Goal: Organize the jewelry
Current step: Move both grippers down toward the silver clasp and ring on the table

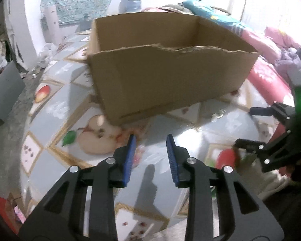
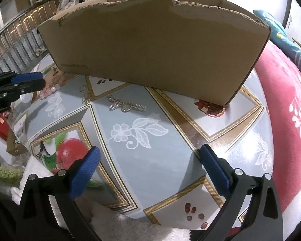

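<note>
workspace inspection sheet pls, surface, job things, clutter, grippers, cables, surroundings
surface: table under a fruit-and-flower printed cloth.
job's things: silver jewelry pieces lie loose on the cloth in front of the cardboard box; pale pink beads lie near the box's left corner. Box interior not visible.
clutter: small ring on the cloth.
grippers: left gripper open, nothing between its pads; right gripper open wide, empty.
cables: nothing seen.
surroundings: red blanket beside the table, railing behind.
</note>
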A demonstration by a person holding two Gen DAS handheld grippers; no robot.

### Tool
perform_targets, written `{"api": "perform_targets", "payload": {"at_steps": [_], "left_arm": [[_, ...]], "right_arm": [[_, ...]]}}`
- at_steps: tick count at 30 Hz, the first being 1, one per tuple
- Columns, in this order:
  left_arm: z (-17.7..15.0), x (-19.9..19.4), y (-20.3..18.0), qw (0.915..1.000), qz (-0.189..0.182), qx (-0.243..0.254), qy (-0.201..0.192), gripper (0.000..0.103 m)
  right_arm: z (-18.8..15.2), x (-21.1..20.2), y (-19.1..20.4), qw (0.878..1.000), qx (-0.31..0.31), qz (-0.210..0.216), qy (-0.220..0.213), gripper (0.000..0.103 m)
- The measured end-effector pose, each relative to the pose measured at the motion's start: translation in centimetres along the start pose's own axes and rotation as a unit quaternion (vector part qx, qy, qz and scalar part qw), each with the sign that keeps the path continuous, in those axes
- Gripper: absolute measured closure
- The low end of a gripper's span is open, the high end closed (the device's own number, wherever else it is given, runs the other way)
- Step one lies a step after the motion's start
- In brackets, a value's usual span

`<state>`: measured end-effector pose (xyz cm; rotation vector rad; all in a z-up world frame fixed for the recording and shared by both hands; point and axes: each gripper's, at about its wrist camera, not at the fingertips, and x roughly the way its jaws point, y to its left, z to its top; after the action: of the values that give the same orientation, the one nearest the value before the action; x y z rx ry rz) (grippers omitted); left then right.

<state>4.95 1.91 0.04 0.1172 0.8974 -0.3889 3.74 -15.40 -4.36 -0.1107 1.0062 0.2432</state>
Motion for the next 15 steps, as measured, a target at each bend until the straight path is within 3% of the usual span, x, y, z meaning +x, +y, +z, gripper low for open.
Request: {"api": "perform_targets", "payload": {"at_steps": [7, 13, 15], "left_arm": [[1.1, 3.1, -2.9, 0.9979, 0.014, 0.063, 0.009, 0.073], [1.8, 4.3, -4.1, 0.9947, -0.001, 0.101, 0.014, 0.073], [2.0, 4.8, -4.4, 0.9935, -0.002, 0.112, 0.021, 0.081]], "right_arm": [[0.1, -0.4, -0.4, 0.999, 0.011, 0.031, -0.008, 0.010], [0.1, -0.4, -0.4, 0.999, 0.008, 0.035, -0.014, 0.017], [0.1, -0.4, -0.4, 0.999, 0.006, 0.035, -0.015, 0.019]]}}
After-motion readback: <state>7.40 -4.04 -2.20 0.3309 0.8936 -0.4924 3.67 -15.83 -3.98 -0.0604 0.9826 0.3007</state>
